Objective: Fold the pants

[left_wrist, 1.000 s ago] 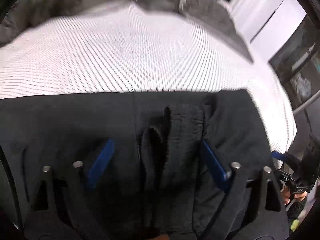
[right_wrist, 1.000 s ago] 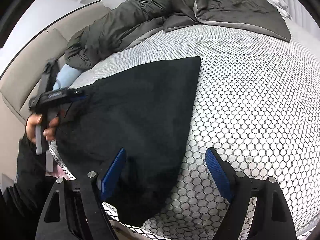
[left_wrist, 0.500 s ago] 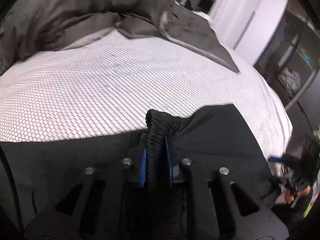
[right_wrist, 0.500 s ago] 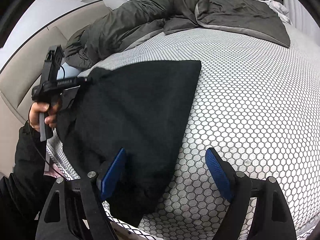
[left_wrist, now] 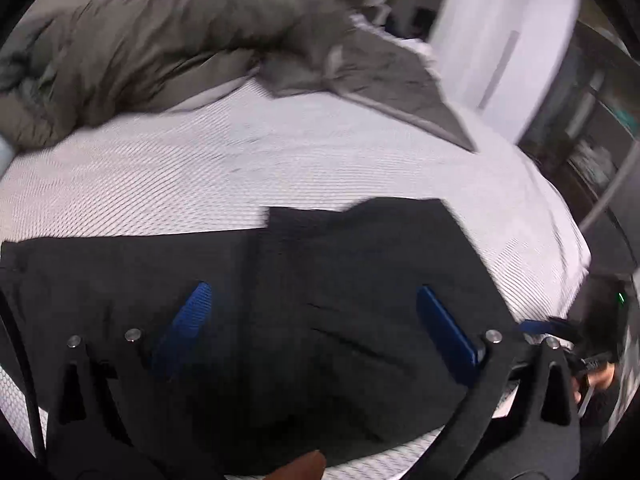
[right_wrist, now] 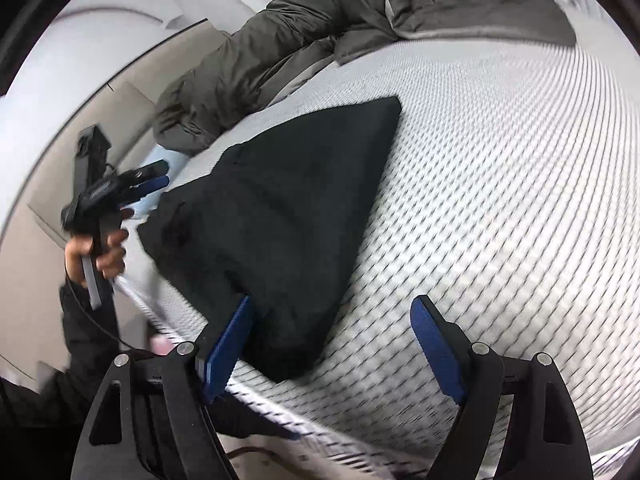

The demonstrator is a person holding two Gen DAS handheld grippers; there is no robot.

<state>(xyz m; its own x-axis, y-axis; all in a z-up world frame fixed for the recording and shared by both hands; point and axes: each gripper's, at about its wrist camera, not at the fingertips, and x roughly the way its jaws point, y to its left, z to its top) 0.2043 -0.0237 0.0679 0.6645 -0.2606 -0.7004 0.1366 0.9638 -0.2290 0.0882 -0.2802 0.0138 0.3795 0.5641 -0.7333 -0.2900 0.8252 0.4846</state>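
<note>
Black pants (left_wrist: 344, 304) are seen lying flat on a bed (left_wrist: 280, 168) covered in white honeycomb-patterned fabric, folded into a dark, wedge-like shape in the right wrist view (right_wrist: 288, 216).

Left tongs (left_wrist: 316, 332): jaws are opening and stand wide apart, blue pads on either side. Pants fabric is seen below and between the pads, but is not pinched; the cloth lies loose beneath them. In the right wrist view the left tongs (right_wrist: 154, 182) are seen raised just beside the far left edge of the pants, held by a hand (right_wrist: 96, 254) in a dark sleeve.

Right tongs (right_wrist: 332, 344): jaws are held apart, nothing pressed between the pads. The near corner of the pants is seen by the left pad and partly between the two pads; bare bed cover is seen by the right pad. In the left wrist view the right tongs (left_wrist: 552, 326) are seen at the far right, at the bed edge, small and blurred.

Beyond both tongs, at the far side of the bed, an olive-grey quilt (left_wrist: 168, 52) is bunched up, well apart from the pants. A pale blue item (right_wrist: 166, 160) is glimpsed under the quilt end, near the left tongs; what it is cannot be told.

Both views are motion-blurred.
</note>
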